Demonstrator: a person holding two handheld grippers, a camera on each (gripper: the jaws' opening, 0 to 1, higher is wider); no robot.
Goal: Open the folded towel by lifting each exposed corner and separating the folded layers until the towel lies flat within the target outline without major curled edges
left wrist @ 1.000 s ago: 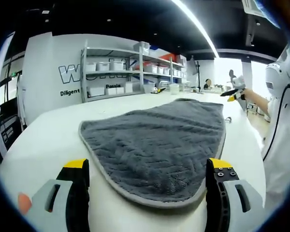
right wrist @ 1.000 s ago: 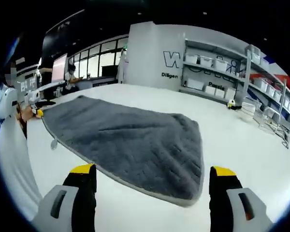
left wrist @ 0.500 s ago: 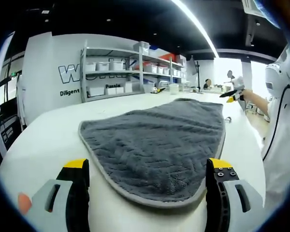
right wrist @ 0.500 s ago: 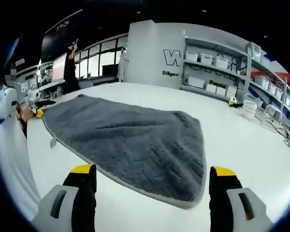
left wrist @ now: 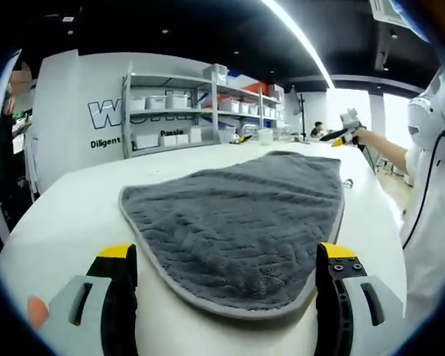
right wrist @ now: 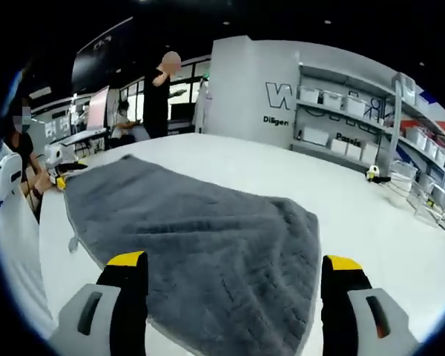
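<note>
The grey towel (left wrist: 245, 230) lies spread on the white tabletop (left wrist: 67, 222), and both the left gripper (left wrist: 226, 285) and right gripper (right wrist: 230, 293) hover with fingers spread and empty, each apparently lined up on a near edge for a corner lift.

I see the towel (left wrist: 245, 222) (right wrist: 200, 252), dark grey with a woven zigzag texture and a paler grey hem, spread out on the white table (left wrist: 67, 222) (right wrist: 371, 222); its surface looks smooth, its near corner is rounded and rests on the tabletop
</note>
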